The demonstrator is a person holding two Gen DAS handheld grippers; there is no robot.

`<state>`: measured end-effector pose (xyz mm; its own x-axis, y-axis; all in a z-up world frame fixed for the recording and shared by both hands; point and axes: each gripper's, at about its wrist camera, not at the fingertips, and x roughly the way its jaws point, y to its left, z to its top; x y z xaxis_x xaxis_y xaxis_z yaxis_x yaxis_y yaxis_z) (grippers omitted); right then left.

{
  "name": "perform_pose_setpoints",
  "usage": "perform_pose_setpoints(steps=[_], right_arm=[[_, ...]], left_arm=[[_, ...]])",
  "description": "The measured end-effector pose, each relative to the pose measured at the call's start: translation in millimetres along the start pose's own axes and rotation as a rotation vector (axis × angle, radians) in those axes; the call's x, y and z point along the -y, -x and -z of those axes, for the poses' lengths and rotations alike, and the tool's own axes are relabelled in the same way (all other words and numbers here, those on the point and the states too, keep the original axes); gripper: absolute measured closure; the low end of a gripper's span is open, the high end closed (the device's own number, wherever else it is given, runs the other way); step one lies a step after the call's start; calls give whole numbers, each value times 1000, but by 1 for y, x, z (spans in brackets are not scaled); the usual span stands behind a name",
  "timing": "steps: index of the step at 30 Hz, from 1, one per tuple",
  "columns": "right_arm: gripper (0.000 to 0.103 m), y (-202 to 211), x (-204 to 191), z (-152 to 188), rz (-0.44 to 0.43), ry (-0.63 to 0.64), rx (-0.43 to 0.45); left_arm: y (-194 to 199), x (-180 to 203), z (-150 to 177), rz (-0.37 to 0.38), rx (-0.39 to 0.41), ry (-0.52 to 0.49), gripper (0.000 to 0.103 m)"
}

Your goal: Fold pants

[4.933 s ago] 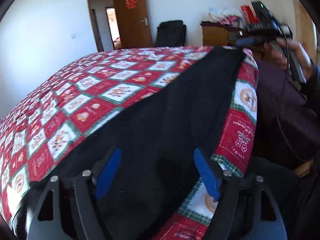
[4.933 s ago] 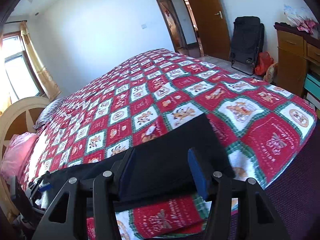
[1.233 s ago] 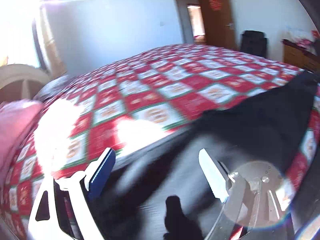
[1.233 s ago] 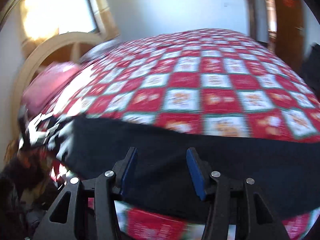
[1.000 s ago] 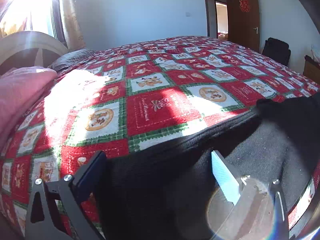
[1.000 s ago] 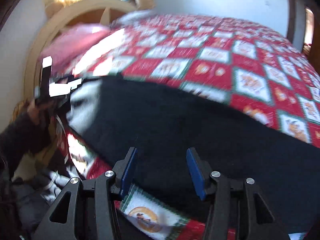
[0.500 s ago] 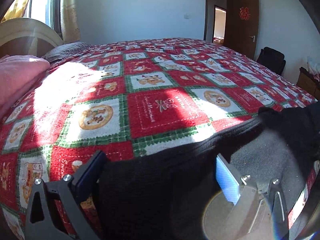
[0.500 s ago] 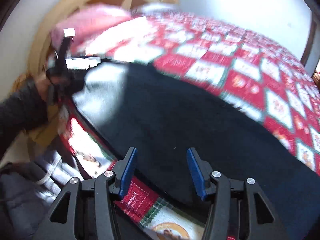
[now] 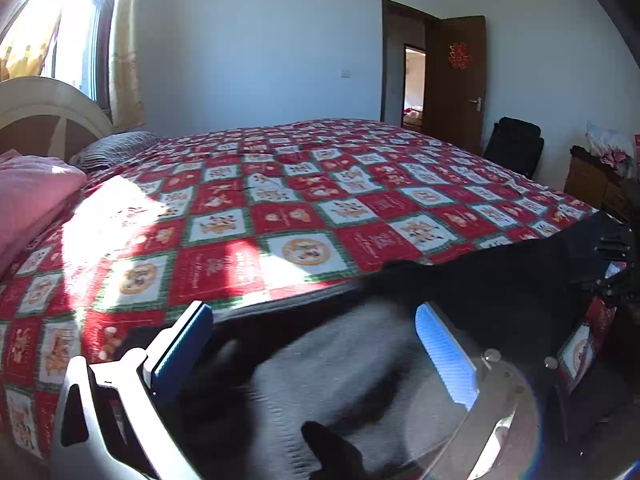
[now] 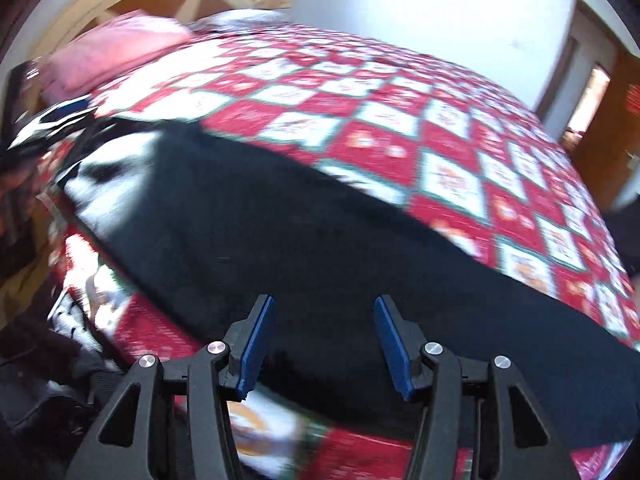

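Observation:
Black pants (image 10: pixel 320 240) lie stretched along the near edge of the bed, on the red and white patchwork quilt (image 10: pixel 400 128). In the left wrist view the pants (image 9: pixel 500 280) run off to the right, and their sunlit end lies between my fingers. My left gripper (image 9: pixel 316 344) is open just over that end. My right gripper (image 10: pixel 322 344) is open and empty above the middle of the pants. The left gripper also shows in the right wrist view (image 10: pixel 56 120), at the pants' far left end. The right gripper shows at the right edge of the left wrist view (image 9: pixel 612 264).
A pink blanket (image 9: pixel 28 196) and a striped pillow (image 9: pixel 116 148) lie by the cream headboard (image 9: pixel 48 104). A brown door (image 9: pixel 456 80), a black chair (image 9: pixel 514 150) and a wooden dresser (image 9: pixel 592 180) stand beyond the bed. Bright sun comes through the window at left.
Both grippers have stayed open. The right gripper has swung left along the pants toward the headboard end. The left gripper has pulled back a little at the pants' end.

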<state>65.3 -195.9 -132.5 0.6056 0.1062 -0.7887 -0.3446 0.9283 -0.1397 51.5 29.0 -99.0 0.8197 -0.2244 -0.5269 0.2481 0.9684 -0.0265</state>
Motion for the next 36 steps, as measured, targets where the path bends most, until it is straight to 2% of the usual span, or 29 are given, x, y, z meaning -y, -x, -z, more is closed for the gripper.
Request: perform_pose_setpoints(steps=[3,7,9,18,23,27,30,33,36], right_arm=[[49,-7,19,6,27,-44,-20],[47,-23,28,18,48,-53,-55],[43,-23,33,22,41,-60,-40],[39,-22,32,24,54,-51,-31],[37,-24,31,26,61,-35,-31],[35,-21,33,26,51,-32,-41],[35,-11,43,27,45,-60,-33],[35,1,63,32,67,-118,-17],[35,5,89,46,60,-212,-43]], left_arm=[[-23,20,12,35,-62,-6,0],[-49,32,40,13,-129,-23,0],[-44,35,46,-4,-82,-59,0],[-36,36,35,10,-115,-18,0],[-27,49,17,46,-67,-5,0],[-37,60,17,58,-81,-1,0],[-51,62,31,50,-139,5,0],[-52,72,39,5,-126,-97,0],[-50,68,37,21,-121,-63,0]])
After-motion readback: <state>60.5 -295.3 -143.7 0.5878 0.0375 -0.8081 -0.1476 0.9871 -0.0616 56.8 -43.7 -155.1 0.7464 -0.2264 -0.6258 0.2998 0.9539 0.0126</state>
